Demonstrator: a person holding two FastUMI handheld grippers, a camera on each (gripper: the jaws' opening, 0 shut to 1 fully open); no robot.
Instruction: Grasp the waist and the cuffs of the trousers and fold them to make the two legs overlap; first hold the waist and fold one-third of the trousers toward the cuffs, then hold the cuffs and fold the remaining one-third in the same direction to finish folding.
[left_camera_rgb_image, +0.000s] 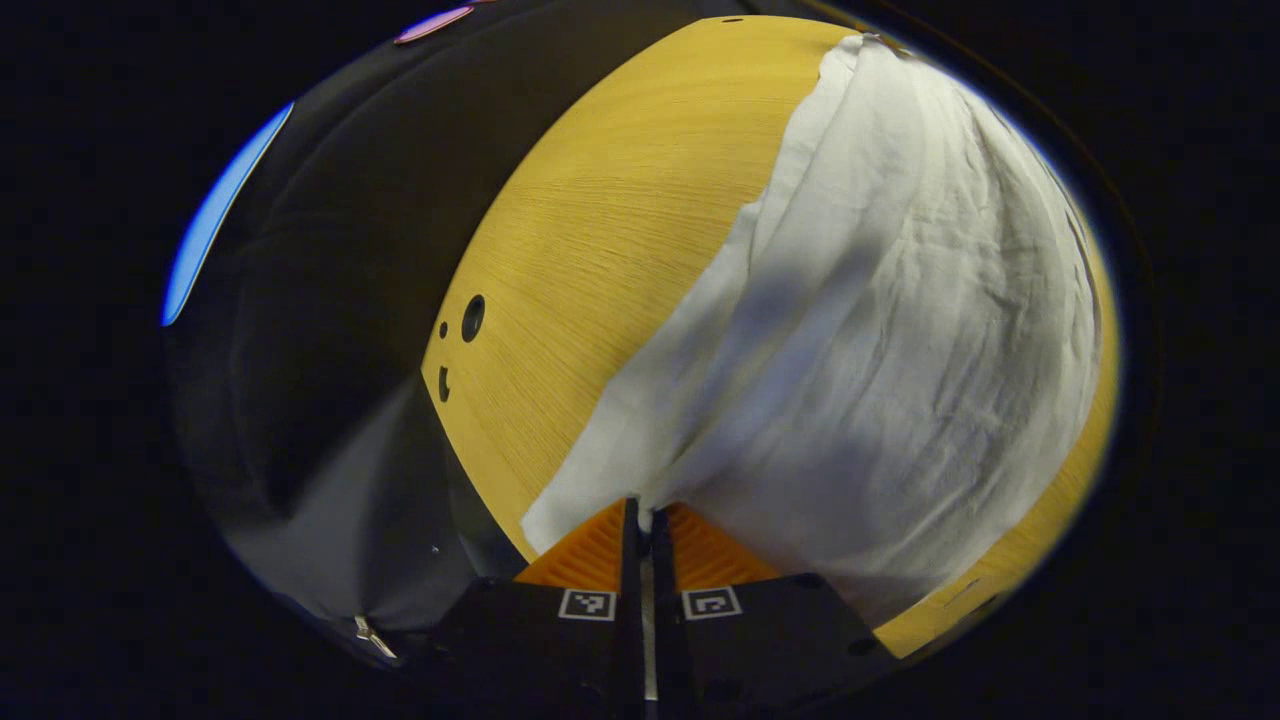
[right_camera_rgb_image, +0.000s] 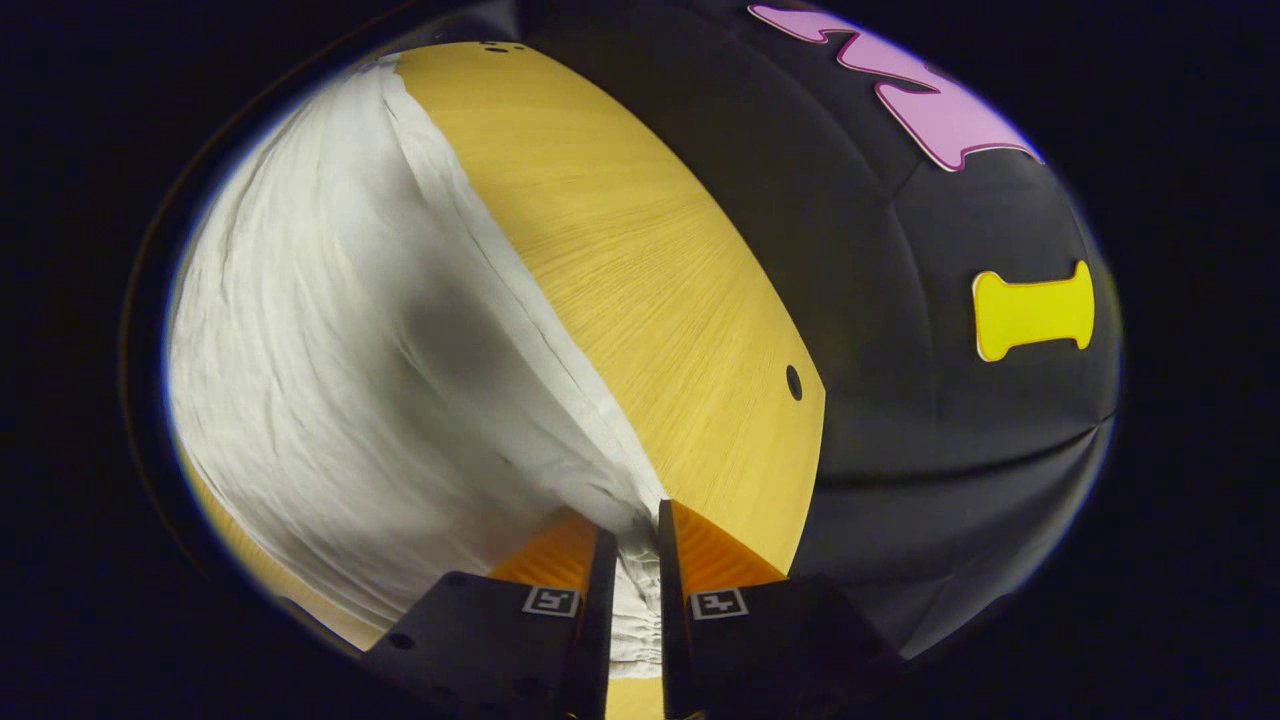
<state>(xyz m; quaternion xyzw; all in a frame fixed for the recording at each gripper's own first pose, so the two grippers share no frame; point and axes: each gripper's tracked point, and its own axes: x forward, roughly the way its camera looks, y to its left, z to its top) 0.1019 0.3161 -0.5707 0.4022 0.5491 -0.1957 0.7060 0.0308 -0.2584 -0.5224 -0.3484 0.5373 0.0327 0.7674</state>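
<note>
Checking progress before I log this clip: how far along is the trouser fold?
Early. Done: both grippers have their grasp. The left gripper is shut on an edge of the white trousers, and the right gripper pinches bunched fabric. In hand: the cloth is lifted at both pinches, while the rest drapes on the wooden table. I can't tell whether the legs overlap. Left: both third folds.

White crinkled trousers, yellow wood-grain table, black-and-white square markers on gripper bodies
</note>
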